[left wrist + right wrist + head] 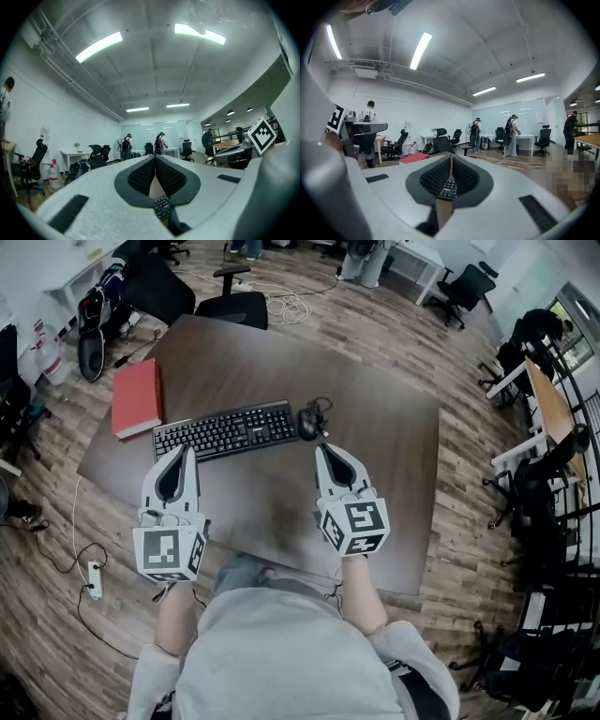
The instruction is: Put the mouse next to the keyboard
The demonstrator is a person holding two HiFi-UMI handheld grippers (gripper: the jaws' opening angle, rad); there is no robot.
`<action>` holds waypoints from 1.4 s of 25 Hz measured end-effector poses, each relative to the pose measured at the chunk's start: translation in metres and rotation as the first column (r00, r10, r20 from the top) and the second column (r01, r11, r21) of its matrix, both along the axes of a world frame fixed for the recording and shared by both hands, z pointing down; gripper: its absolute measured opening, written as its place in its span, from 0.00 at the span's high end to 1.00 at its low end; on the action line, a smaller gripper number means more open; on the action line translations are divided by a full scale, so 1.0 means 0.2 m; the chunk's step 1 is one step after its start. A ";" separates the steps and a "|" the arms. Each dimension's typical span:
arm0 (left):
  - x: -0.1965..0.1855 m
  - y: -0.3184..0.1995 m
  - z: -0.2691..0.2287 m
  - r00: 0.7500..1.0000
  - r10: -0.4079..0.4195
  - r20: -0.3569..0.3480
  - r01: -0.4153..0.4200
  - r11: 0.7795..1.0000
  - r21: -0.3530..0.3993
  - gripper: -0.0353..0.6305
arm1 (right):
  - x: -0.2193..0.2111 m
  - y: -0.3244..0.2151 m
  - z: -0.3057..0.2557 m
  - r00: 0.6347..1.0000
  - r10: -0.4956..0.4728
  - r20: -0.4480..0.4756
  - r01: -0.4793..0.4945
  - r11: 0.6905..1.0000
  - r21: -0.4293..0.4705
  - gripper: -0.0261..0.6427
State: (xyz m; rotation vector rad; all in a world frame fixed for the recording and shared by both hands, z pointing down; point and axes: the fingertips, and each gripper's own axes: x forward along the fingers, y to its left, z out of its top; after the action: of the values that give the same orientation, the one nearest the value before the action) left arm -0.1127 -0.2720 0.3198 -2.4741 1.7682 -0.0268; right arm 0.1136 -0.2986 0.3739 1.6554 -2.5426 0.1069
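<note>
Here, the mouse (pixel 307 423) lies just beside the keyboard (pixel 225 430).

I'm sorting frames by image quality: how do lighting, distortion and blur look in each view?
Head view: even light, sharp, a pale sheen on the table, floor planks bowed toward the edges. Left gripper view: strong fisheye with black corners, ceiling light strips blown to white. Right gripper view: same fisheye, bright light strip, a mosaic patch at the right edge.

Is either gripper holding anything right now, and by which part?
Nothing is held. Both the left gripper and right gripper are shut and empty; the mouse lies untouched beside the keyboard.
</note>
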 end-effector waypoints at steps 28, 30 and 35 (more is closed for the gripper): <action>0.11 0.24 -0.12 0.999 -0.047 -0.022 0.048 0.997 0.060 0.93 | 0.14 0.25 -0.25 1.000 -0.013 0.013 0.010 0.989 0.151 0.93; 0.11 0.25 -0.13 0.999 -0.047 -0.020 0.048 0.997 0.060 0.93 | 0.14 0.26 -0.26 1.000 -0.011 0.016 0.009 0.988 0.153 0.93; 0.13 0.25 -0.13 0.999 -0.046 -0.018 0.047 0.997 0.064 0.93 | 0.15 0.25 -0.25 1.000 -0.012 0.022 0.009 0.988 0.152 0.93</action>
State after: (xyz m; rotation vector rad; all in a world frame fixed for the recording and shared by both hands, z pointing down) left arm -0.0869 -0.2228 0.2930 -2.3958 1.8031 0.0470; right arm 0.1439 -0.2485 0.3237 1.7010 -2.6359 -0.0718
